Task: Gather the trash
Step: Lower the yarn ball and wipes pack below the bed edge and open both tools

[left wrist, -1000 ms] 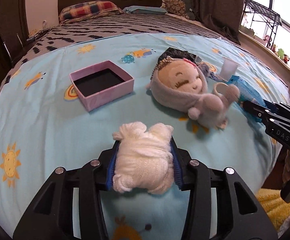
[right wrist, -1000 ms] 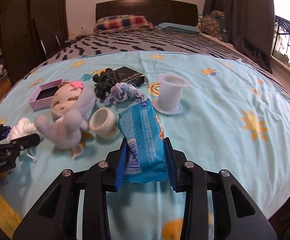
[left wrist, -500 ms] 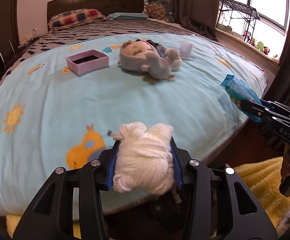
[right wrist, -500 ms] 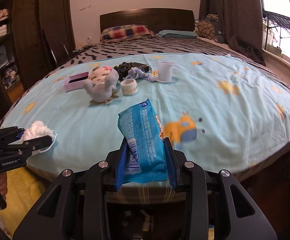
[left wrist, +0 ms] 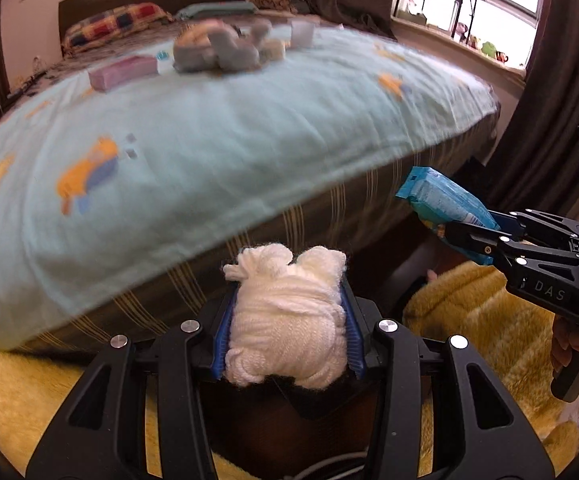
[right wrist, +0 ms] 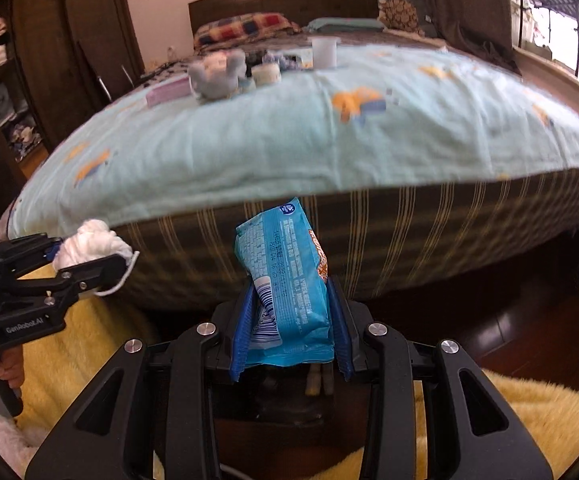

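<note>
My left gripper (left wrist: 287, 300) is shut on a white wad of yarn (left wrist: 289, 328), held below the bed's front edge; it also shows in the right wrist view (right wrist: 89, 246). My right gripper (right wrist: 291, 300) is shut on a blue snack wrapper (right wrist: 285, 280), also below the mattress edge; the wrapper also shows in the left wrist view (left wrist: 445, 200). A dark opening lies under each gripper; what it is cannot be told.
The bed with a light blue sheet (right wrist: 289, 132) fills the view ahead. On it lie a grey plush doll (right wrist: 217, 74), a pink box (left wrist: 123, 72), a white cup (right wrist: 323, 52) and a small roll (right wrist: 266, 74). A yellow fluffy rug (left wrist: 469, 320) covers the floor.
Both grippers have pulled back off the bed and dropped below its front edge, each keeping its load. The bed items now look far away.
</note>
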Demonstrator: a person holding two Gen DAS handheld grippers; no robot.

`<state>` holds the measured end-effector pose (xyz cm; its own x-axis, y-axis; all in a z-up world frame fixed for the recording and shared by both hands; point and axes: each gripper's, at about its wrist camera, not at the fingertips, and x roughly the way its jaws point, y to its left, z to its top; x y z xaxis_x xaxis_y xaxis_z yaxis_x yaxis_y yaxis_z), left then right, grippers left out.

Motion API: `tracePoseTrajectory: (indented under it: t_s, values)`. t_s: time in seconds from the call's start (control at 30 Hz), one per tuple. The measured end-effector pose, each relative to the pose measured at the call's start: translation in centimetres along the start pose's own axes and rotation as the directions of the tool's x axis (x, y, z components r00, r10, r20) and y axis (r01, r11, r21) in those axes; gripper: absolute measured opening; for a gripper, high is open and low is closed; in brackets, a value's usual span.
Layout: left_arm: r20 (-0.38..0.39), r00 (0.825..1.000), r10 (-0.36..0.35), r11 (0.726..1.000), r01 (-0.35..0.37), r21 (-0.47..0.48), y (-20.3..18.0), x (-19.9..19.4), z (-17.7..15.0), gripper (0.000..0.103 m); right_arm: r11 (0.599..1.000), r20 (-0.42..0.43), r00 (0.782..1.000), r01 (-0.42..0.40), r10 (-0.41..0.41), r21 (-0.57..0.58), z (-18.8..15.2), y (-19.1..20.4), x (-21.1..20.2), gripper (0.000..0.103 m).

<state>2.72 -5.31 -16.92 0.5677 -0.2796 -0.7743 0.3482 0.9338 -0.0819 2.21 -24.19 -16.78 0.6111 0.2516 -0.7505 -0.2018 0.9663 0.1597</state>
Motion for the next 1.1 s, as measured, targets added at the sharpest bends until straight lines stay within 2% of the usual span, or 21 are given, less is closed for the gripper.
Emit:
tracePoseTrajectory:
  t_s: [0.13, 0.27, 0.53, 0.73, 0.97, 1.1]
  values:
    - [-0.078, 0.997, -0.015, 1.0, 0.014, -0.012, -0.1, 3.6, -1.5, 0.042, 0.998, -0.084, 0.996, -0.013, 0.017, 0.053, -1.3, -0.4, 2.8, 0.036]
    - [-0.128, 0.992, -0.013, 0.999, 0.007, -0.052, 0.6, 6.5, -2.6, 0.042, 0.995, -0.156, 0.988, 0.014, 0.002, 0.1, -2.1, -1.0, 5.7, 0.036]
    - [-0.223, 0.974, -0.03, 0.996, 0.01, -0.092, 1.0, 10.7, -4.6, 0.042, 0.994, -0.231, 0.973, 0.023, 0.002, 0.107, -2.6, -0.3, 9.8, 0.036]
    - [-0.251, 0.967, -0.037, 0.996, 0.014, -0.091, 0.8, 11.9, -5.1, 0.043, 0.991, -0.265, 0.964, 0.034, 0.001, 0.127, -3.5, -0.1, 11.9, 0.036]
    - [-0.249, 0.968, -0.031, 0.996, 0.01, -0.085, 0.4, 12.0, -5.3, 0.047, 0.989, -0.249, 0.969, 0.029, 0.008, 0.147, -3.8, -0.7, 11.9, 0.039]
    - [-0.228, 0.974, -0.016, 0.998, 0.0, -0.07, 0.3, 11.4, -4.9, 0.055, 0.985, -0.229, 0.973, 0.038, 0.001, 0.167, -3.5, -1.0, 11.2, 0.056]
